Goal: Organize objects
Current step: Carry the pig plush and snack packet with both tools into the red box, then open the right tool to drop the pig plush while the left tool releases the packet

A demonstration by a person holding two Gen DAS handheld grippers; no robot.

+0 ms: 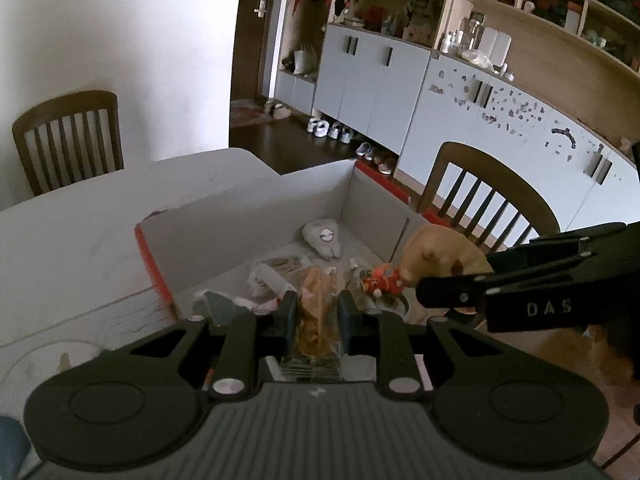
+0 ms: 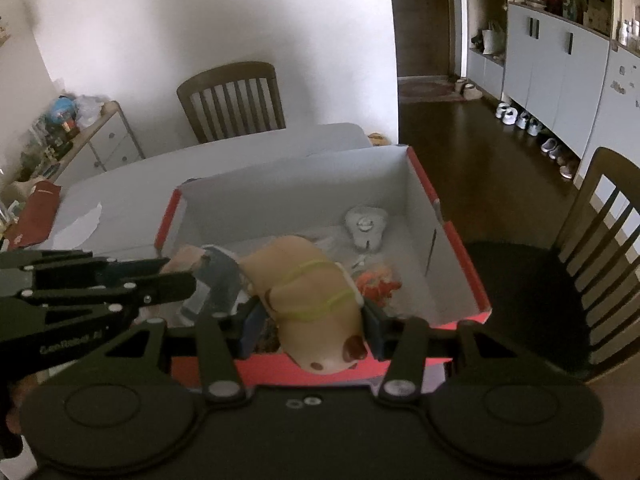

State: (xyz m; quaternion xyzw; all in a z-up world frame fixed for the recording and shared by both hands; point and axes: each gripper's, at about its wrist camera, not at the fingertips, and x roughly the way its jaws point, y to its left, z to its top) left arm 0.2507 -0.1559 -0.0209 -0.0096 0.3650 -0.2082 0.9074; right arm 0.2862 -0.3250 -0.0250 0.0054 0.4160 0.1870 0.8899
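left gripper (image 1: 318, 312): jaws clamped on a clear packet (image 1: 316, 320) with tan-brown contents, which stands upright between the pads and runs back toward the camera.
right gripper (image 2: 312, 320): jaws clamped on the sides of a tan plush (image 2: 308, 300), its dark-nosed face turned toward the camera and thin yellow-green straps across its back.
plush: held over the near red edge of the box (image 2: 460, 248); in the left wrist view it shows to the right of the left jaws, in front of the right gripper's dark fingers (image 1: 452, 292).
left of the right jaws: the left gripper's black arm reaches in from the side, with a grey-blue cloth item (image 2: 216, 280) just beyond its tip; what it holds cannot be told from this view.
just beyond the jaws: an orange toy (image 2: 376, 284) lies on the box floor, right of the plush; clear wrappers (image 1: 276, 272) lie ahead of the left jaws.
further ahead: a white plush (image 2: 366, 226) with a round badge lies near the far right corner of the box.
box: open, white inside, red outside, standing on the white table (image 1: 80, 232).
beyond the table: a wooden chair (image 2: 232, 100) against the white wall; another chair (image 1: 480, 192) to the right of the box.
far: grey cabinets (image 1: 372, 76), shoes (image 1: 332, 130) in a row on the dark floor.
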